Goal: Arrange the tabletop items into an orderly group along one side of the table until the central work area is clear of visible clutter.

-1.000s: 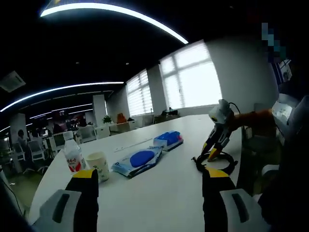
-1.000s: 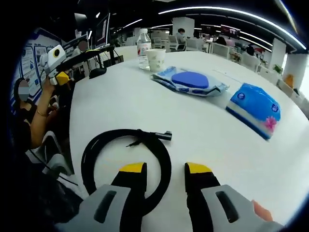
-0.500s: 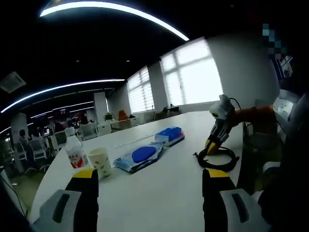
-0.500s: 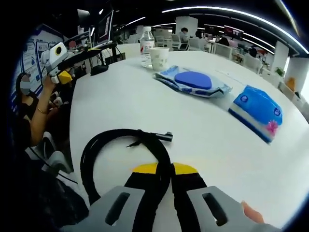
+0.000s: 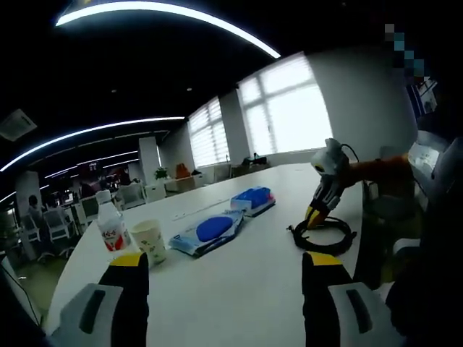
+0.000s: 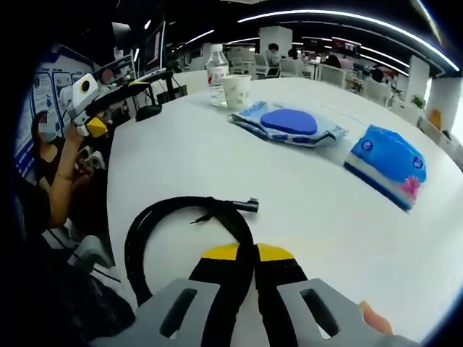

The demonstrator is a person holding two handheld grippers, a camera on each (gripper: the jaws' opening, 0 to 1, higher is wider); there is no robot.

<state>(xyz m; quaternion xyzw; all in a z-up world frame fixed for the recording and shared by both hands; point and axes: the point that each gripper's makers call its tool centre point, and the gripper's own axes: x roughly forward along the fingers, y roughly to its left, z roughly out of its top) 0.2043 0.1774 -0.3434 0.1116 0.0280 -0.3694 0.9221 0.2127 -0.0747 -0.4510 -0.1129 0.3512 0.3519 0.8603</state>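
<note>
- One white table (image 6: 181,152) carries all the items; behind it there is an office with chairs and bright windows.
- One person (image 6: 43,181) sits at the table edge in the right gripper view, just beside the coiled cable.
- Two grippers. The right gripper (image 6: 246,254) has its jaws pressed together on the near part of the cable loop. In the left gripper view it (image 5: 316,215) reaches down from the right onto the same loop. The left gripper (image 5: 221,264) has its jaws wide apart with nothing between them, above the bare table.
- One black coiled cable (image 6: 155,224) lies near the table edge, well apart from the other items; its plug end points toward the middle.
- One flat wet-wipes pack (image 6: 286,123) with a blue lid lies in the middle.
- One blue tissue pack (image 6: 387,165) lies just beside the wipes.
- One plastic bottle (image 5: 108,228) with a red label stands upright.
- One paper cup (image 5: 148,240) stands just beside the bottle; nothing blocks the way between the items.
</note>
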